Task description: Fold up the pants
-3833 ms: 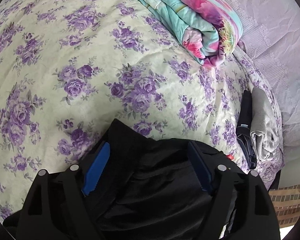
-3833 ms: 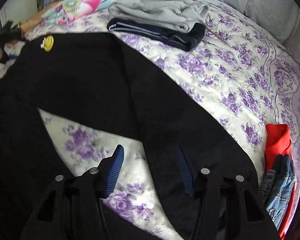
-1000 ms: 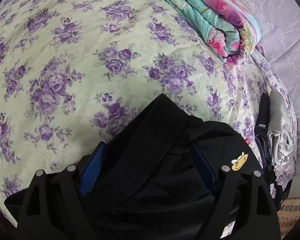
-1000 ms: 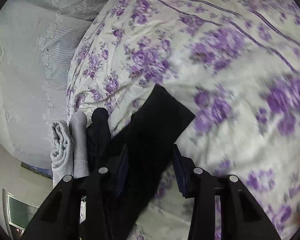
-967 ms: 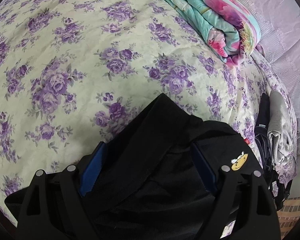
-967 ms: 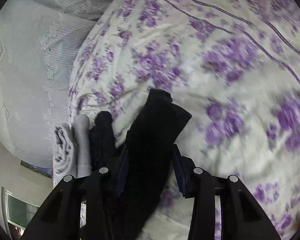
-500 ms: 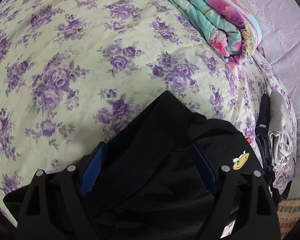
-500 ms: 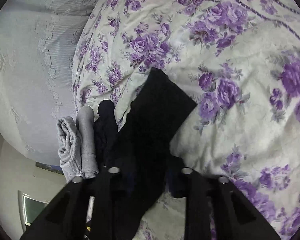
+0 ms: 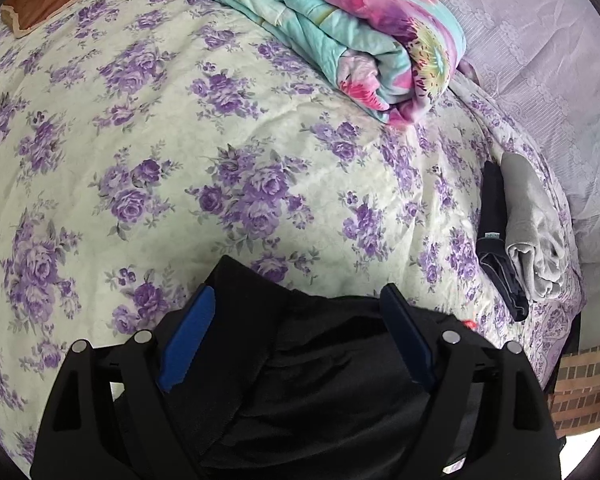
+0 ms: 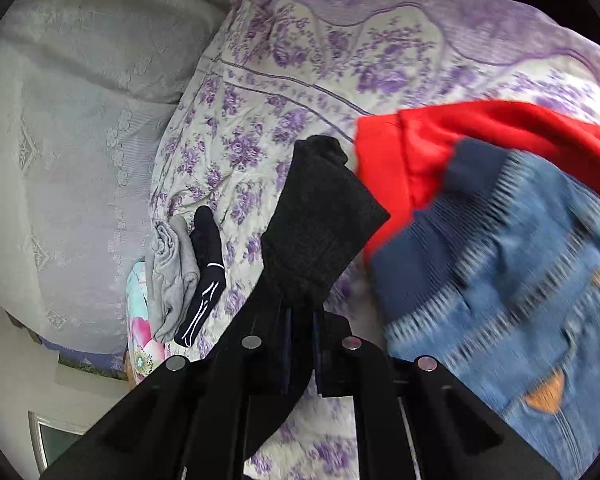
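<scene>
Between the wide-spread blue pads of the left gripper [image 9: 296, 336] lie the black pants [image 9: 324, 364] — soft, matte, bunched on the floral quilt [image 9: 180, 140]. At the right gripper [image 10: 300, 332] the jaws are closing on a knitted black leg end [image 10: 320, 216] — pinched, jutting forward beside blurred red cloth [image 10: 460, 136] and denim [image 10: 520, 280].

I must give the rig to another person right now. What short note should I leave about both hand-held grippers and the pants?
Left hand-held gripper: jaws wide, over the bunched black pants, fabric between the blue pads; a firm grip is not clear.
Right hand-held gripper: jaws closing, almost shut, on a black pant end, lifted above the bedspread, near the red garment and the denim.
Done: one pant end picked up.
Left: lay that end over, flatten, finish folding. Folded grey and dark garments lie at the bed edge.
</scene>
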`<state>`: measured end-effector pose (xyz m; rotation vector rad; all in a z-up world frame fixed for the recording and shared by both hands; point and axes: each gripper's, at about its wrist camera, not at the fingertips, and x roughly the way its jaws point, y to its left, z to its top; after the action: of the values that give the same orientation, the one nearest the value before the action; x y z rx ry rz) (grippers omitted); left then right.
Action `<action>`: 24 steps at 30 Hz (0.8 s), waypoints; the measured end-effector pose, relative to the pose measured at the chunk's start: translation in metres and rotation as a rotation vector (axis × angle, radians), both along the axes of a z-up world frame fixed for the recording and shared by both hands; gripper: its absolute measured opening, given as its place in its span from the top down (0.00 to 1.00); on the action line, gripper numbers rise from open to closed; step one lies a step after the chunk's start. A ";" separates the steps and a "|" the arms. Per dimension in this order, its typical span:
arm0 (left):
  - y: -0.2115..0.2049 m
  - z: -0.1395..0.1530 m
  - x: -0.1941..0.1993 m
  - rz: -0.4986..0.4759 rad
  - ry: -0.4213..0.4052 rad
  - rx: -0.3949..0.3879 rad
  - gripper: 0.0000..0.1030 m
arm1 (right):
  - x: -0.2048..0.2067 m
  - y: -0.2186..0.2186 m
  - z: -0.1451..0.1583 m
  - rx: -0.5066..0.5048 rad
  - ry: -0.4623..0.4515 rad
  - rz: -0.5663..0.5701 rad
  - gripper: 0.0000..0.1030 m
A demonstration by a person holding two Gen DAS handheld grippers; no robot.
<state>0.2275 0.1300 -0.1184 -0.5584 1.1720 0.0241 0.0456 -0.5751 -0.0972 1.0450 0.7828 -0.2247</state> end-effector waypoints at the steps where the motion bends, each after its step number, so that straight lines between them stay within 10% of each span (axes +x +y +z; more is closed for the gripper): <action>1: 0.000 -0.003 0.002 -0.008 0.003 -0.001 0.20 | -0.009 0.003 -0.005 0.002 0.030 0.011 0.91; 7: 0.004 -0.005 0.005 0.016 -0.002 0.002 0.21 | -0.023 0.006 -0.011 -0.033 0.110 0.057 0.80; 12: 0.012 0.030 -0.017 -0.003 -0.074 -0.036 0.21 | -0.016 0.013 0.059 -0.395 0.163 0.080 0.67; 16: -0.012 0.030 -0.023 -0.117 -0.037 -0.035 0.21 | 0.047 0.079 0.061 -0.559 0.144 0.426 0.68; 24: -0.039 0.001 -0.019 -0.140 0.037 0.001 0.21 | 0.160 0.195 -0.028 -0.544 0.100 0.969 0.72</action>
<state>0.2082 0.0912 -0.1174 -0.4760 1.2450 -0.0846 0.2056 -0.3797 -0.1256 0.0768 1.1515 0.3343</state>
